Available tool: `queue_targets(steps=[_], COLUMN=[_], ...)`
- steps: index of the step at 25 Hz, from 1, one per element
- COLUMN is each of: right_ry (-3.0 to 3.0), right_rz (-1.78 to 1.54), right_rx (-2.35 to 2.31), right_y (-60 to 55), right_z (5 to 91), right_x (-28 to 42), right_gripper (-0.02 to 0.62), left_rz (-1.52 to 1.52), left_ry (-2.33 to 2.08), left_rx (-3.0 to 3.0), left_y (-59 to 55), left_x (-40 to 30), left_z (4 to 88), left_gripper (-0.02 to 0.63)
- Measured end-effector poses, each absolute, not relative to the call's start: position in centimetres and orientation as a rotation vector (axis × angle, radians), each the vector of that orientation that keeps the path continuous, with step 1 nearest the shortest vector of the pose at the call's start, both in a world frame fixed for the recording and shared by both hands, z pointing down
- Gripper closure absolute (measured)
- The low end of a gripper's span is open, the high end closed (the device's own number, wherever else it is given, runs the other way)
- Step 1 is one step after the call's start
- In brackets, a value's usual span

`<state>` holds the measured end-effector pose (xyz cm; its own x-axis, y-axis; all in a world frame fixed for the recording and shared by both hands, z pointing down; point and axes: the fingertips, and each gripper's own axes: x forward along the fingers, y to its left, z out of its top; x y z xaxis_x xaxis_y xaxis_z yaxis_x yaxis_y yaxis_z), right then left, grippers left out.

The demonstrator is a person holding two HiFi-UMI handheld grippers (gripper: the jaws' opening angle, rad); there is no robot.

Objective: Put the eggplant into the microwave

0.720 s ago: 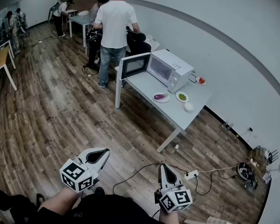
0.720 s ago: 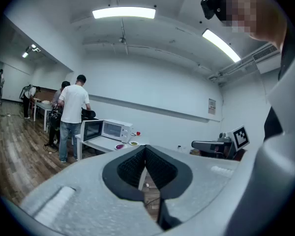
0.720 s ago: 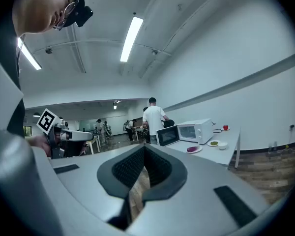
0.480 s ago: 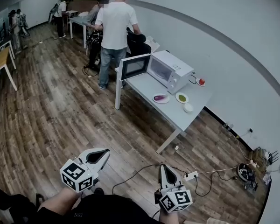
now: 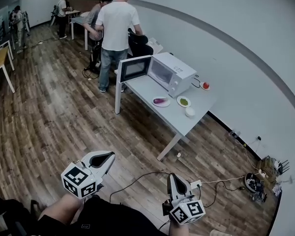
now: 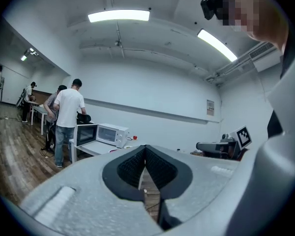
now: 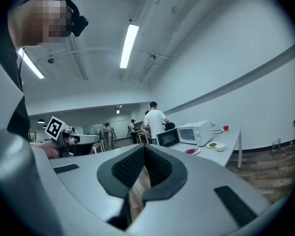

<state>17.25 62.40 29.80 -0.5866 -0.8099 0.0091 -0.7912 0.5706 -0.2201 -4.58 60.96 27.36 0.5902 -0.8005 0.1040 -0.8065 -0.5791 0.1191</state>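
Note:
The purple eggplant (image 5: 160, 101) lies on a white plate on the grey table (image 5: 146, 88), far ahead of me. Behind it stands the white microwave (image 5: 173, 73), its door (image 5: 134, 69) swung open to the left. My left gripper (image 5: 108, 157) and right gripper (image 5: 172, 177) hang low near my body, over the wooden floor, both shut and empty. In the left gripper view the left gripper (image 6: 145, 147) points toward the distant microwave (image 6: 113, 133). Past the right gripper (image 7: 144, 146), its own view shows the microwave (image 7: 196, 131) and eggplant (image 7: 191, 151).
A plate of green food (image 5: 184, 102), a white bowl (image 5: 190, 112) and a red object (image 5: 205, 85) share the table. A person in a white shirt (image 5: 115, 26) stands at its far end. A power strip (image 5: 196, 184) and cables lie on the floor ahead.
The head view has shifted a little, so the table and microwave sit slightly further left. Both grippers stay low and shut.

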Motion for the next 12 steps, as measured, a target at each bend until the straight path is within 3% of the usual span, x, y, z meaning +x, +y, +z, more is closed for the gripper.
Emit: queue_targets(steps=[12], right_ry=[2.702], right_rz=[-0.322], right_rx=[-1.330], right_y=[62.8], right_z=[30.8], right_x=[21.5], right_gripper=[0.580], left_rz=[0.098], left_ry=[-1.333], left_rx=[2.700], left_y=[60.5], left_x=[1.9], left_z=[26.9], left_gripper=[0.598])
